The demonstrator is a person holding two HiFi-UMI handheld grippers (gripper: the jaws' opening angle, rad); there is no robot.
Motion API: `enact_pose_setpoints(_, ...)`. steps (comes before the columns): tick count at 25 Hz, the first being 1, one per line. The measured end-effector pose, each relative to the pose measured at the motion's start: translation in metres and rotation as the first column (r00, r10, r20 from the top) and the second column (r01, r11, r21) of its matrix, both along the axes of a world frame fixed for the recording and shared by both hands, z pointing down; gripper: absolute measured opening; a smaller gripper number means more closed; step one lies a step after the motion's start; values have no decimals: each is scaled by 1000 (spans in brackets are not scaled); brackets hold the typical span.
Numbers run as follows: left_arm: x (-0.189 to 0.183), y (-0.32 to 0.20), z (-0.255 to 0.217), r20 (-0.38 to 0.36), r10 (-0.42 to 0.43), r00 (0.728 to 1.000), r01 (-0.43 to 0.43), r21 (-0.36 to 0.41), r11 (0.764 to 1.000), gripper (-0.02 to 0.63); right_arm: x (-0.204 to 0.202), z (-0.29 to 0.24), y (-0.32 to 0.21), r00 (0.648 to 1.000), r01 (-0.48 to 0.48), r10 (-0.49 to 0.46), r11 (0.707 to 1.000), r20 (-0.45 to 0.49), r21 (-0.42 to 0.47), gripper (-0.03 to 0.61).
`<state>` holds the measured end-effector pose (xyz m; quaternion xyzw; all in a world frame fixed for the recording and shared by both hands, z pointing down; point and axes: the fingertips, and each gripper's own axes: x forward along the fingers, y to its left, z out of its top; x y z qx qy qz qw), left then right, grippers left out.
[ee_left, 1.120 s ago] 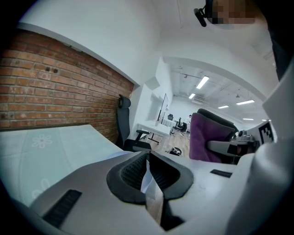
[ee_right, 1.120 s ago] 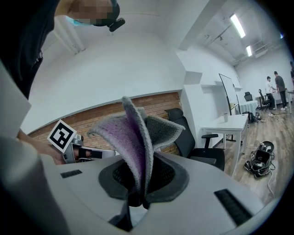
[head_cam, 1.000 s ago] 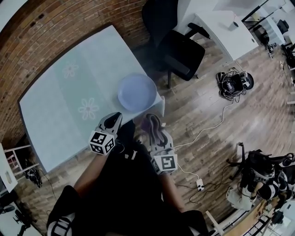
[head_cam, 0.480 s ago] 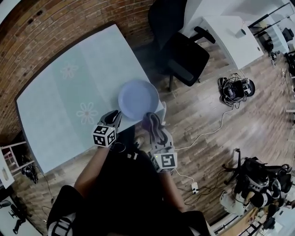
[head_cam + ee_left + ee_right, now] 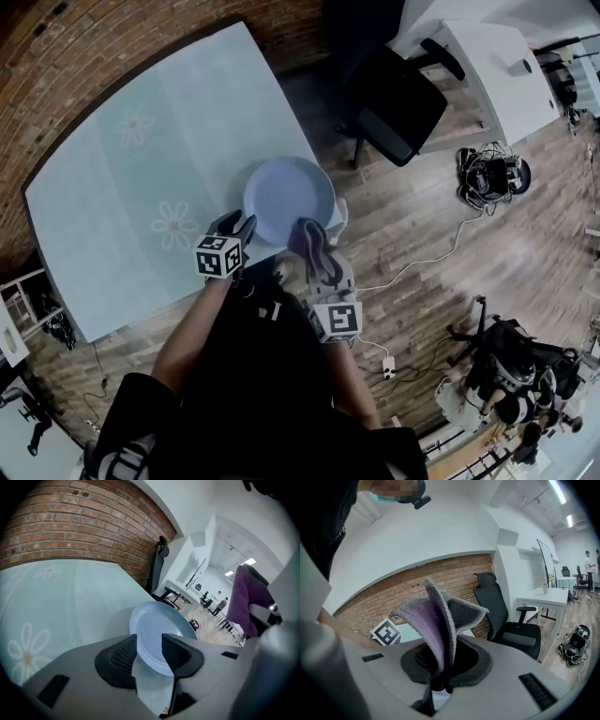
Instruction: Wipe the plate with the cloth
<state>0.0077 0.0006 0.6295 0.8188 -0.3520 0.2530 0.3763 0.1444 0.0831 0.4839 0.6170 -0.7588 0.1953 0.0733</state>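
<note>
The left claw, jaws just opened wide on nothing, framed the near rim of the round pale-blue plate at the right edge of the pale-green worktop, likely to steady it; the right claw clamped the purple fleecy cloth, ready to wipe

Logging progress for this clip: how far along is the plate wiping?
Done: the cloth is clamped in the right gripper. In hand: the jaws of the left gripper have just been opening, the rim of the plate in their gap, not gripped. Left: apparently all the wiping.
</note>
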Motion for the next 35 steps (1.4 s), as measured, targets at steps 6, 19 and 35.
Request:
enact_pose_setpoints(6, 1, -15, 30, 9, -17, 1000, 18, -76, 997, 158, -1, 19, -26, 1000, 16, -16, 999, 0, -42, 58)
enact_pose_setpoints(19, 6, -28, 68, 51, 18, 999, -10, -157, 988, 94, -22, 59, -69, 993, 110, -113, 989, -23, -96, 58)
enact_pose_setpoints(35, -20, -18, 73, 33, 13, 999, -6, -215, 977, 63, -75, 123, -89, 929, 333, -359, 916, -88, -222, 58)
